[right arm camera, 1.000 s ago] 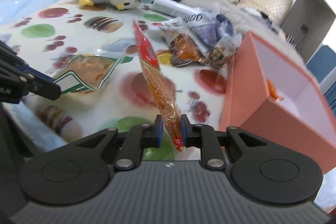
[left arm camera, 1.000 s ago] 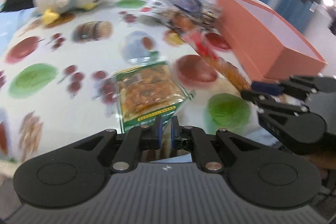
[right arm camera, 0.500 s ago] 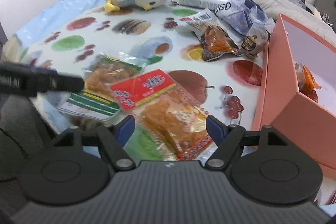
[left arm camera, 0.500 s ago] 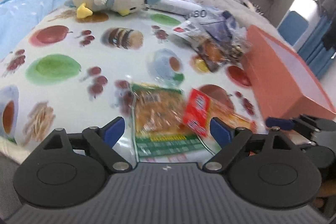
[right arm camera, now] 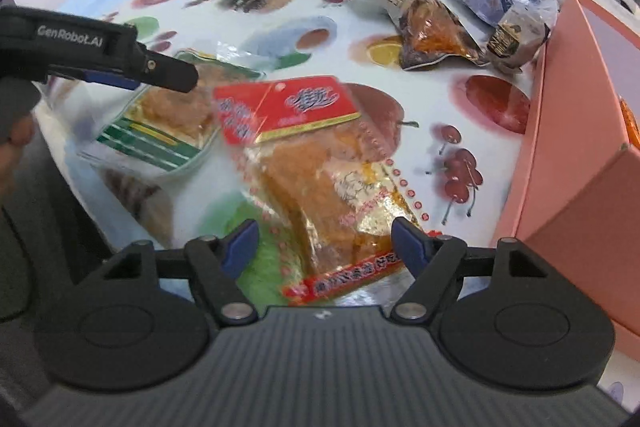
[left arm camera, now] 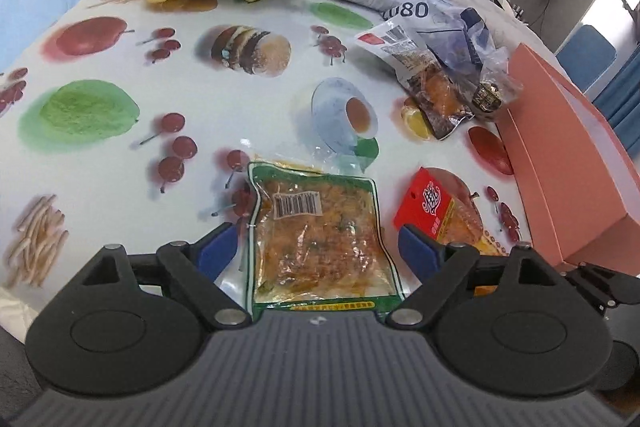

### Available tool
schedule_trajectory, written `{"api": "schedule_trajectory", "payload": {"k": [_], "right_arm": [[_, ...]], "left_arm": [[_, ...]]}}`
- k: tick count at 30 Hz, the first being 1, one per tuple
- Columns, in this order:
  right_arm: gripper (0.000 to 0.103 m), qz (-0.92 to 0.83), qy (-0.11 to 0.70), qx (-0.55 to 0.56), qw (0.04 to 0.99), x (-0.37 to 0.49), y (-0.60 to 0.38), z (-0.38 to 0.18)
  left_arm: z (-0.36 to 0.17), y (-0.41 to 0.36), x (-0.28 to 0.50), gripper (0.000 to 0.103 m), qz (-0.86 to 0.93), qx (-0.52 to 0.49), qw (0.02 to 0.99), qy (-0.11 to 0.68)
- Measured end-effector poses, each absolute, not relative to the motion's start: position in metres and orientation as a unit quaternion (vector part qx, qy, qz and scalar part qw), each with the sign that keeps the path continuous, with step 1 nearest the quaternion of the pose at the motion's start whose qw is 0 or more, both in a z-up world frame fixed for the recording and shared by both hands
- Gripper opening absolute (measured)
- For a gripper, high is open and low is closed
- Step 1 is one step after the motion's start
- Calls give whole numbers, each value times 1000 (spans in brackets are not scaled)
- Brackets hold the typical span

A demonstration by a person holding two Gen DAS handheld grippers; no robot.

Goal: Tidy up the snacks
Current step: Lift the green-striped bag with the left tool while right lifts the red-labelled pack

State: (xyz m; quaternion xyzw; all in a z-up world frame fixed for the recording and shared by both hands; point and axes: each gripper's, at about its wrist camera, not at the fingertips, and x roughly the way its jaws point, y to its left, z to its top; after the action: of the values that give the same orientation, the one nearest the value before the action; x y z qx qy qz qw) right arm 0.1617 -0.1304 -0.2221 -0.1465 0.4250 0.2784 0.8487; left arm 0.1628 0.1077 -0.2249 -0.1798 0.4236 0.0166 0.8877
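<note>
Two hand-held black grippers hover over a table with a fruit-printed tablecloth. The left gripper has its blue-padded jaws spread wide, just opened, straddling without touching a flat green-edged clear packet of orange snack lying on the cloth. The right gripper also gapes, its jaws lately parted and now narrowing a little, around a red-topped clear packet of golden snack lying loose just beside the first. A salmon-pink cardboard box stands open at the right.
</note>
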Motion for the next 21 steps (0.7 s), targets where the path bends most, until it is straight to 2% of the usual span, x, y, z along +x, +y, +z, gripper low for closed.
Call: {"api": "schedule_trajectory", "payload": {"k": [3,4,5,6,9,14,21], "right_arm": [[67,269,428,-131,853,164,-133,-223],[62,266,427,-133,854,163,-132,-223],[51,267,425,-135,854,162,-130,-222],[44,264,422,-142,856,160,-127,-221],[35,254,415,-152,860,157,-123,-221],[29,237,417,-123,869,160,-131,-218],[28,221,419,-106,875,159,-140,-219]], "left_arm": [[-226,106,163,90,16,-177,888,425],[-226,106,164,90,17,-175,888,426],[-227,105,164,90,17,-173,888,427],[-227,105,164,90,17,-172,887,428],[-229,103,165,90,20,-165,886,432],[-231,97,168,90,21,-143,888,436],[-241,75,174,89,36,-62,892,446]]}}
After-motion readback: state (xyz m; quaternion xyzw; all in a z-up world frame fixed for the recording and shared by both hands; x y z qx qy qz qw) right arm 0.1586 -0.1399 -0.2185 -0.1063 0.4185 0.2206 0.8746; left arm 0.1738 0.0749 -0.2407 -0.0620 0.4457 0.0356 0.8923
